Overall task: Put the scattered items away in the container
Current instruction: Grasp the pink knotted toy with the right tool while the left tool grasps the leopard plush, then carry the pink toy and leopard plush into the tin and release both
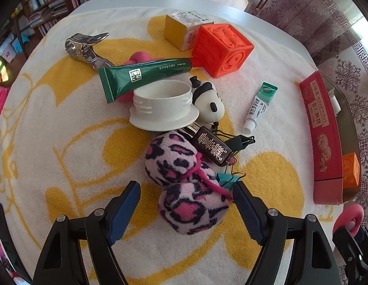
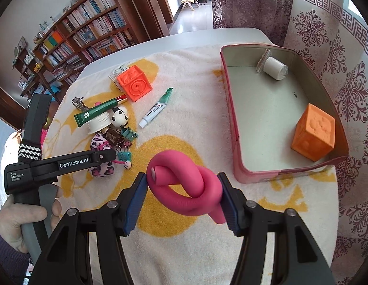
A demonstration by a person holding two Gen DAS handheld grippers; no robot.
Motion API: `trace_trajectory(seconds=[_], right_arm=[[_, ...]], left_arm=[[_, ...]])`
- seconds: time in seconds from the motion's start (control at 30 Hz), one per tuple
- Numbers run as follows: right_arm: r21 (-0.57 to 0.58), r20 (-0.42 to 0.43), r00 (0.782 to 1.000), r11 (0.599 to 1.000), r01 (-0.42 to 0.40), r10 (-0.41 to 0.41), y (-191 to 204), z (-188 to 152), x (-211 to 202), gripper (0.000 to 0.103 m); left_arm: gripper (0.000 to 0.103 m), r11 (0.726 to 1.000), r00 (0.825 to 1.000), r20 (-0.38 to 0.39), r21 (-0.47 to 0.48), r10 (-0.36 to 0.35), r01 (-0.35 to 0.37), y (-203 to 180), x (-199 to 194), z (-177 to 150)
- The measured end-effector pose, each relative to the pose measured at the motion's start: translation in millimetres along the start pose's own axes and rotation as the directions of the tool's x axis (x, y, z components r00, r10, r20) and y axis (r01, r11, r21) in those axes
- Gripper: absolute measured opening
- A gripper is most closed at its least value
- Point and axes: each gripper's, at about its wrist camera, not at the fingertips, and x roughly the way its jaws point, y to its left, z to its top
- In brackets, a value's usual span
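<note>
**Right tool pinching the knot; left tool spread at the plush**

The right tool (image 2: 182,197) gripped a pink foam knot (image 2: 186,185), one blue pad pressed to each side of it, above the yellow-and-white towel (image 2: 195,99) on the bench. The red tin (image 2: 233,123) stood just right of the knot, holding an orange cube (image 2: 313,134) near its front corner and a white roll (image 2: 275,67) at its far end.

The left tool (image 1: 186,197) was spread wide, its pads flanking the nearer lobe of a leopard-print plush (image 1: 184,178); whether either pad touched the plush could not be told. A teal clip (image 1: 228,179) lay just beside the right pad.

Beyond the plush the remaining items lay heaped: a dark bottle (image 1: 211,147), a black clip (image 1: 241,141), a white lid (image 1: 163,108), a panda figure (image 1: 209,102), and a green tube (image 1: 141,77) resting across a second pink knot (image 1: 139,58). A metal clamp (image 1: 85,47), a red cube (image 1: 222,48), a yellow box (image 1: 184,27) and a small white tube (image 1: 260,106) lay around the heap.
</note>
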Motion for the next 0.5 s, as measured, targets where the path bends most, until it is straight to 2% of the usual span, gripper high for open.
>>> trace_trajectory(seconds=[0.03,0.07,0.13,0.27,0.5], right_arm=[[-0.001,0.002,1.000,1.000,0.002,-0.002,-2.3,-0.5,-1.7,0.063],[-0.001,0.003,1.000,1.000,0.003,-0.003,-4.6,-1.0,-3.3,0.063],[0.003,0.004,1.000,1.000,0.001,-0.001,-10.2,-1.8,-5.8,0.063],[0.014,0.012,1.000,1.000,-0.010,0.010,-18.8,-1.5,-10.5,0.063],[0.021,0.070,0.997,0.999,-0.036,0.034,-29.9,6.7,-26.9,0.063]], left_arm=[[0.057,1.000,1.000,-0.007,0.000,-0.001,0.001,0.0,2.8,-0.5],[0.056,1.000,1.000,-0.001,0.006,0.001,-0.001,-0.9,2.7,-1.2],[0.045,1.000,1.000,-0.001,0.016,-0.005,0.005,-2.8,1.3,-2.9],[0.041,1.000,1.000,0.006,0.006,-0.010,0.010,-0.1,-8.0,-8.6],[0.041,1.000,0.998,0.062,-0.020,-0.022,0.023,6.4,-44.0,-18.5]])
